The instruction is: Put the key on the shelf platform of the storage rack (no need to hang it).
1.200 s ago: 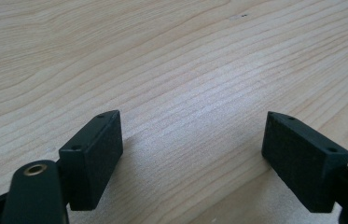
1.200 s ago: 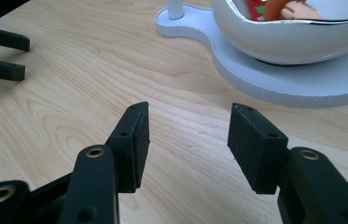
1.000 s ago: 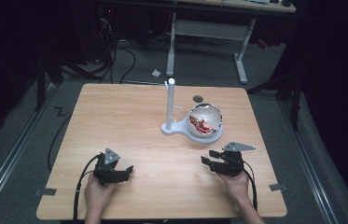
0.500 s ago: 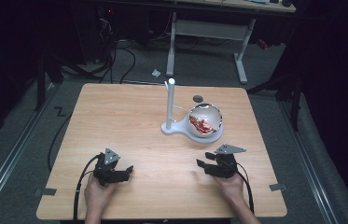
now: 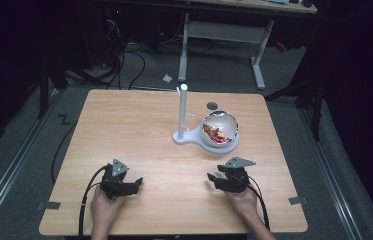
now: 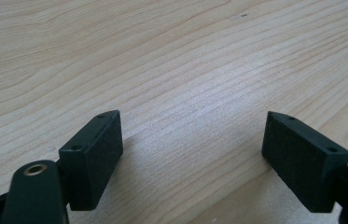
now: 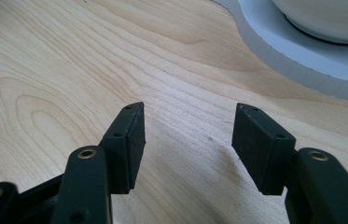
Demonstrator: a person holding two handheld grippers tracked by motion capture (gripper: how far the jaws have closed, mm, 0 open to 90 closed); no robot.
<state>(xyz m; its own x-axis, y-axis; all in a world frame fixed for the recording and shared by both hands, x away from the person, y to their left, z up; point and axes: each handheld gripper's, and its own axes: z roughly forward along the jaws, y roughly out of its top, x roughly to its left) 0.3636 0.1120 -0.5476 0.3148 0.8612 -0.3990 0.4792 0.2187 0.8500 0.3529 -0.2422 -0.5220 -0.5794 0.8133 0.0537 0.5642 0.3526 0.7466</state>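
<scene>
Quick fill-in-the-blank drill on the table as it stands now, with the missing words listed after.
1. The bowl sits on a white ____ that also carries an upright post.
2. The jaws of the left gripper stand ____, with bare wood between them.
3. Nothing lies between the jaws of the ____ gripper, the one nearer the bowl.
4. The table top is made of ____.

Missing words: base; open; right; wood

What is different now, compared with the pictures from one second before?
The right gripper has come a little toward the person's edge of the table, and its jaws have just been opening, with nothing between them. The left gripper stayed where it was, open and holding nothing. The white stand and the bowl on its base have not moved.
</scene>
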